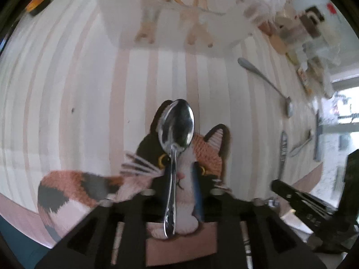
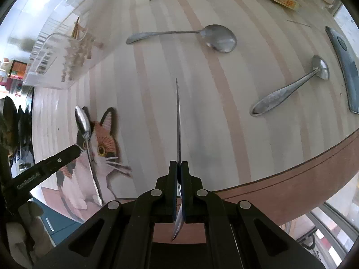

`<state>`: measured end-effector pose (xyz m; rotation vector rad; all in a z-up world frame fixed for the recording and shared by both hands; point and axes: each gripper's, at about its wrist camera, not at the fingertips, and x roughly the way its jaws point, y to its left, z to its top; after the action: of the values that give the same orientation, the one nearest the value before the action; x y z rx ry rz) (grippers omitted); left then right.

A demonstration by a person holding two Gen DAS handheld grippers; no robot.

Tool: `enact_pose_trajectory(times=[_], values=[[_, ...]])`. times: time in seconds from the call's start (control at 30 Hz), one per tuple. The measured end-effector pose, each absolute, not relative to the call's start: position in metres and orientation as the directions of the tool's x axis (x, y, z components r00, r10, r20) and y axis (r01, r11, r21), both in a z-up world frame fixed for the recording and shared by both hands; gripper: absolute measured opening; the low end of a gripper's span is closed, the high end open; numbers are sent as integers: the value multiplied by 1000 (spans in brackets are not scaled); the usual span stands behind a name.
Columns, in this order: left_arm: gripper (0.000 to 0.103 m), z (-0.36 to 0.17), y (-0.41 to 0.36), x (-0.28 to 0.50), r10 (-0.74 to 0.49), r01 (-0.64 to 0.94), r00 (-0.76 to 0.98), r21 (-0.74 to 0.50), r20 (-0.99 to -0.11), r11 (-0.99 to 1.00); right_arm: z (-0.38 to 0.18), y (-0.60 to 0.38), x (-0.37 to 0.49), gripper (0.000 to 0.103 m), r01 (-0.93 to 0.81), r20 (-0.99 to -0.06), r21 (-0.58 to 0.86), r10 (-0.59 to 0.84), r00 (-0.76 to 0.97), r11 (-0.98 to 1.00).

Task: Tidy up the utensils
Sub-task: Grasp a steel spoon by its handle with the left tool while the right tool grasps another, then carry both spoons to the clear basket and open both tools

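Left fingers (image 1: pixel 157 192) pinch a spoon (image 1: pixel 176 125), right fingers (image 2: pixel 185 179) a knife (image 2: pixel 178 121), above the striped tabletop (image 2: pixel 157 89).

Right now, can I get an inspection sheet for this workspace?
Surface: striped tablecloth with a cat print.
Job's things: two spoons lie loose; clear bin holds wooden utensils.
Clutter: packets and jars at the far edge, dark flat object.
Grippers: left gripper shut on spoon; right gripper shut on a thin edge-on utensil.
Cables: nothing seen.
Surroundings: window.
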<state>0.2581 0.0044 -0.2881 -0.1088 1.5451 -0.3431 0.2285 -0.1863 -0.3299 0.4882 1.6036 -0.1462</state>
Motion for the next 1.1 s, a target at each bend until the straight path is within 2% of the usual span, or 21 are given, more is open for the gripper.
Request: enact_pose_trajectory(times=[0.03, 0.1, 0.17, 0.2, 0.6, 0.67, 0.77, 0.8, 0.83, 0.9, 1.0, 1.1], values=[[32, -294, -3, 258, -261, 160, -9, -259, -965, 953, -328, -190, 227, 3, 398, -976, 193, 218, -18, 897], [32, -295, -10, 258, -229, 173, 17, -223, -973, 959, -326, -196, 223, 3, 404, -976, 191, 217, -18, 894], [21, -295, -15, 256, -183, 187, 38, -173, -982, 967, -326, -200, 221, 3, 412, -977, 188, 214, -18, 892], [3, -295, -16, 255, -158, 199, 46, -146, -986, 969, -324, -202, 219, 3, 414, -977, 189, 215, -16, 890], [0, -268, 10, 242, -164, 210, 86, -143, -983, 967, -299, -227, 193, 3, 435, -972, 221, 236, 19, 873], [0, -264, 14, 243, -214, 209, 91, -192, -973, 959, -299, -226, 196, 3, 435, -971, 225, 238, 25, 872], [8, -276, 15, 247, -250, 194, 46, -237, -967, 952, -297, -228, 198, 3, 435, -971, 228, 239, 30, 871], [16, -279, 16, 250, -251, 195, 35, -240, -967, 951, -297, -228, 199, 3, 434, -971, 228, 239, 31, 872], [31, -282, 13, 251, -248, 199, 24, -238, -969, 951, -296, -229, 199, 3, 435, -971, 227, 237, 31, 872], [46, -287, 10, 250, -254, 203, 32, -242, -967, 949, -294, -231, 197, 3, 435, -972, 222, 232, 29, 873], [49, -284, 0, 251, -217, 215, 60, -200, -974, 956, -292, -235, 195, 3, 438, -973, 216, 228, 25, 872], [46, -283, -4, 253, -191, 229, 82, -168, -978, 959, -292, -237, 194, 3, 446, -974, 211, 224, 25, 870]])
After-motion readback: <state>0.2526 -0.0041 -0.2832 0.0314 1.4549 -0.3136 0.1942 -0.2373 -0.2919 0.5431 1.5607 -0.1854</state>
